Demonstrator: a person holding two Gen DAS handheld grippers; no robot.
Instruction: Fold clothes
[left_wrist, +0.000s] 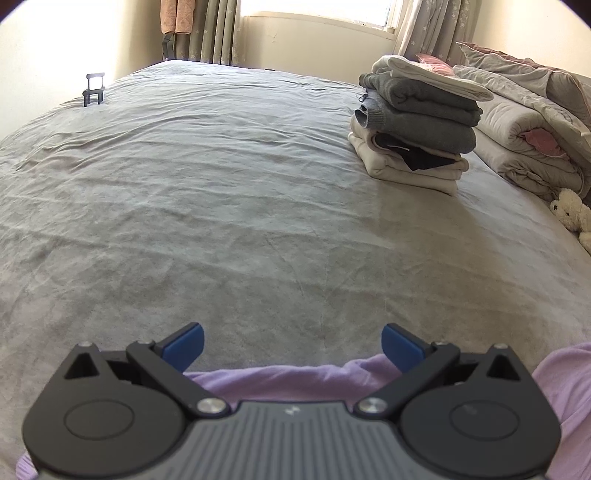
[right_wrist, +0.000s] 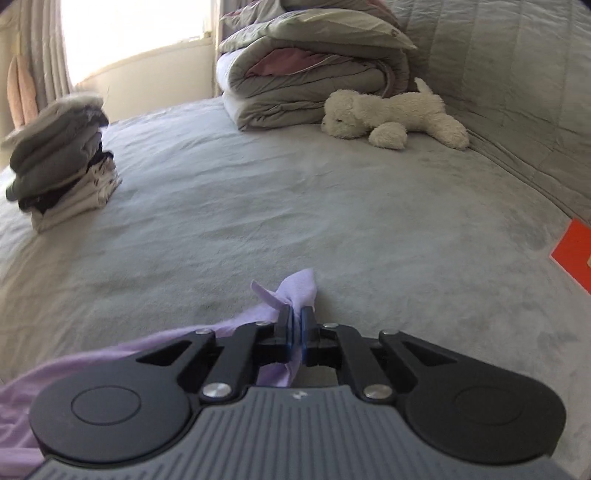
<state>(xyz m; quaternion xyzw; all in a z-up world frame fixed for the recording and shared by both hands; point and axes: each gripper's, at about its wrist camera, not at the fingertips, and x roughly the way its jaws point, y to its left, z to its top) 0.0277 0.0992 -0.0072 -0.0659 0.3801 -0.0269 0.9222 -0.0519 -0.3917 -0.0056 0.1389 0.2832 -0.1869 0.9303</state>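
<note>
A lilac garment (left_wrist: 295, 380) lies on the grey bed sheet (left_wrist: 221, 206) at the near edge, under my left gripper (left_wrist: 293, 345). That gripper is open, its blue pads (left_wrist: 184, 345) wide apart with no cloth between them. In the right wrist view my right gripper (right_wrist: 295, 319) is shut on a bunched corner of the lilac garment (right_wrist: 295, 291), which pokes out past the fingertips. The rest of the cloth trails off to the lower left. A stack of folded clothes (left_wrist: 413, 122) stands farther back on the bed, and the same stack (right_wrist: 59, 158) shows at left in the right wrist view.
A rolled grey and pink quilt (right_wrist: 306, 77) and a white plush dog (right_wrist: 391, 114) lie near the padded headboard (right_wrist: 517, 92). An orange object (right_wrist: 572, 251) sits at the right edge. A small black stand (left_wrist: 94, 90) is at the bed's far left. Curtains and a window are behind.
</note>
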